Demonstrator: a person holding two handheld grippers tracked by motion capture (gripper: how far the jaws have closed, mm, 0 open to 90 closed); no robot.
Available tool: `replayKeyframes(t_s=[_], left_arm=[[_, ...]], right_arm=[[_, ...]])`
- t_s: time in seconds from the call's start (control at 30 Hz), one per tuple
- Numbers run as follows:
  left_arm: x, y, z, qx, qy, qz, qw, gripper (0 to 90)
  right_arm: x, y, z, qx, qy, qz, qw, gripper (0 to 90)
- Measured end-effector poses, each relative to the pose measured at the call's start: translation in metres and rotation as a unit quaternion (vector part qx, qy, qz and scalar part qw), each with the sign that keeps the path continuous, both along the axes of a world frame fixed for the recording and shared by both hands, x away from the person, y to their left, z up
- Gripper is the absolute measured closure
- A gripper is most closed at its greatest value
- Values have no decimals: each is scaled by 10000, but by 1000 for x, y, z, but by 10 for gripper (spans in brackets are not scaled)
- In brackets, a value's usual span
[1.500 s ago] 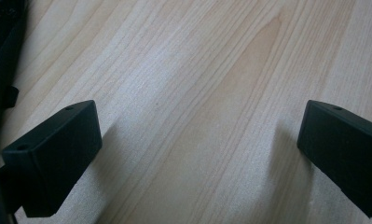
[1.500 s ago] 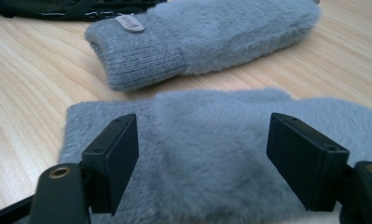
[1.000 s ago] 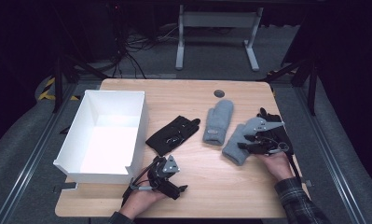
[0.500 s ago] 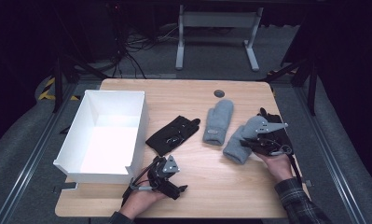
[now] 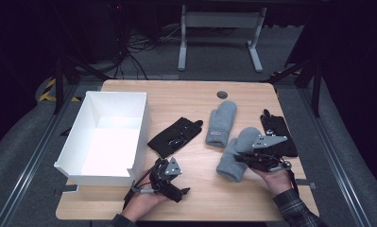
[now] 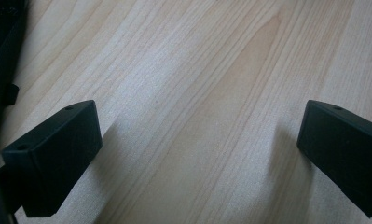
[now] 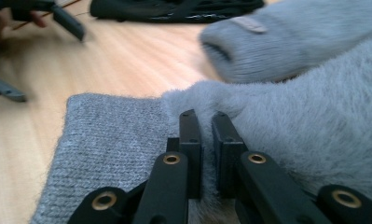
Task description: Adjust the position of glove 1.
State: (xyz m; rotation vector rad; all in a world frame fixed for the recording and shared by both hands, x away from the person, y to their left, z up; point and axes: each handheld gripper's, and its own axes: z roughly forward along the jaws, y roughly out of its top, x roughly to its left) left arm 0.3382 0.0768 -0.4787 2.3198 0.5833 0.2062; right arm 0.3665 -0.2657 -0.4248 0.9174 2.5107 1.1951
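Left gripper (image 5: 182, 191) rests at the near edge of the wooden table (image 5: 186, 94), jaws spread wide over bare wood with nothing between them. Right gripper (image 7: 204, 122) has just been closing; its jaws now pinch a fold of the nearer grey mitten (image 5: 237, 153), right of centre. Beyond lie a second grey mitten (image 5: 221, 123), a black glove (image 5: 174, 136) at centre, another black glove (image 5: 276, 133) at right, and a white box (image 5: 141, 123) at left.

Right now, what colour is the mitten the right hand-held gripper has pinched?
Grey mitten, fuzzy with a knit cuff; clearest in the right gripper view.
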Motion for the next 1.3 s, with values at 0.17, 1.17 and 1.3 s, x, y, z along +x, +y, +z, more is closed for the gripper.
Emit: replayKeyframes(t_s=[0.17, 1.17, 1.3], left_arm=[[0, 0, 0, 0, 9, 0, 10000, 2], [0, 0, 0, 2, 0, -5, 10000, 1], [0, 0, 0, 3, 6, -8, 10000, 1]], right_arm=[[-15, 15, -5, -66, 95, 146, 9998, 847], [66, -18, -13, -723, -6, -489, 9962, 900], [59, -25, -15, -815, 83, -515, 9953, 900]])
